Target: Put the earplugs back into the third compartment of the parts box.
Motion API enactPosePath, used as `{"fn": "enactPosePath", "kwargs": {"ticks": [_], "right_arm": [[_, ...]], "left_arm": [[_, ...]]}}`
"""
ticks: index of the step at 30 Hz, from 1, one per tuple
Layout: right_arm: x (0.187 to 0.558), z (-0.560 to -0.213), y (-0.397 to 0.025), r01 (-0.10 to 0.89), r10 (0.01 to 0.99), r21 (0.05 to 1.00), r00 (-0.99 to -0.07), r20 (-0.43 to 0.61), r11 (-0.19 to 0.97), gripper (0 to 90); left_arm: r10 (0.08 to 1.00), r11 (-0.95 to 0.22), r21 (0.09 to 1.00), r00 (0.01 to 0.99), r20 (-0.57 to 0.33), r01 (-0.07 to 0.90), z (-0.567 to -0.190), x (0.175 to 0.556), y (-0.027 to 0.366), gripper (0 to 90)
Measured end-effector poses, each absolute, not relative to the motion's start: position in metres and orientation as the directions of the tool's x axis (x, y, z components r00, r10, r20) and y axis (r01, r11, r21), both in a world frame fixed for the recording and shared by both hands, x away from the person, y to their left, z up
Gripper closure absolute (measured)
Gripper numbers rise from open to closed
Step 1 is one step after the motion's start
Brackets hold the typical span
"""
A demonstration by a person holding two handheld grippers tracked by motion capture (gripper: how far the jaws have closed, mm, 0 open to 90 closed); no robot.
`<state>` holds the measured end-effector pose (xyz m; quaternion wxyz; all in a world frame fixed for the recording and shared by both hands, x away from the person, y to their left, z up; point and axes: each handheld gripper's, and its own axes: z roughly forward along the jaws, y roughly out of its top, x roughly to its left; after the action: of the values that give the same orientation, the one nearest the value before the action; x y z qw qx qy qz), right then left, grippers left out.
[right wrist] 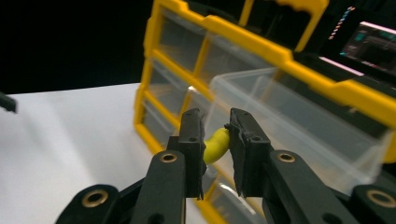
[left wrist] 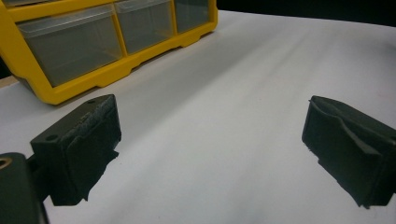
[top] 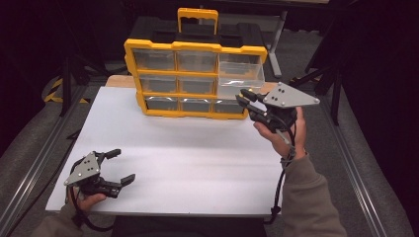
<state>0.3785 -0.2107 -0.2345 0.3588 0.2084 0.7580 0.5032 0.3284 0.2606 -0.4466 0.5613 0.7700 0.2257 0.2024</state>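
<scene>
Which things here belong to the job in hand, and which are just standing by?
In the job:
right gripper, shut on a small yellow piece
pulled-out clear drawer, top right of the yellow organiser

Standing by:
left gripper, open over the white board
the organiser's closed drawers

The high view looks forward and down from above the person's side, taking in the whole white table (top: pixel 188 163) and the yellow drawer organizer (top: pixel 195 79) at its far edge. The left gripper view sits low, close over the table, facing the organizer's bottom drawer row beyond its jaws. The right gripper view looks closely along its jaws at the organizer's pulled-out clear drawer (right wrist: pixel 299 126).
</scene>
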Motion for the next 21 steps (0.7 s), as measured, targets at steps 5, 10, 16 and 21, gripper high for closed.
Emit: {"fn": "enactPosePath", "kwargs": {"ticks": [5, 10, 16, 21], "right_arm": [[0.389, -0.213, -0.218, -0.039, 0.713, 0.917, -0.615, -0.336, 0.398, 75.9], [0.405, -0.202, -0.222, -0.007, 0.747, 0.918, -0.578, -0.328, 0.397, 75.5], [0.426, -0.204, -0.224, 0.044, 0.778, 0.922, -0.554, -0.297, 0.384, 74.9], [0.442, -0.208, -0.223, 0.084, 0.795, 0.919, -0.535, -0.284, 0.385, 74.1]], "left_arm": [[0.575, -0.269, 0.956, 0.816, 0.059, 0.120, -0.447, 0.328, 0.260, 5.6], [0.574, -0.269, 0.955, 0.816, 0.058, 0.121, -0.447, 0.328, 0.260, 5.8], [0.575, -0.271, 0.955, 0.816, 0.058, 0.123, -0.447, 0.329, 0.261, 5.8], [0.574, -0.272, 0.955, 0.817, 0.059, 0.122, -0.447, 0.328, 0.261, 5.8]]}}
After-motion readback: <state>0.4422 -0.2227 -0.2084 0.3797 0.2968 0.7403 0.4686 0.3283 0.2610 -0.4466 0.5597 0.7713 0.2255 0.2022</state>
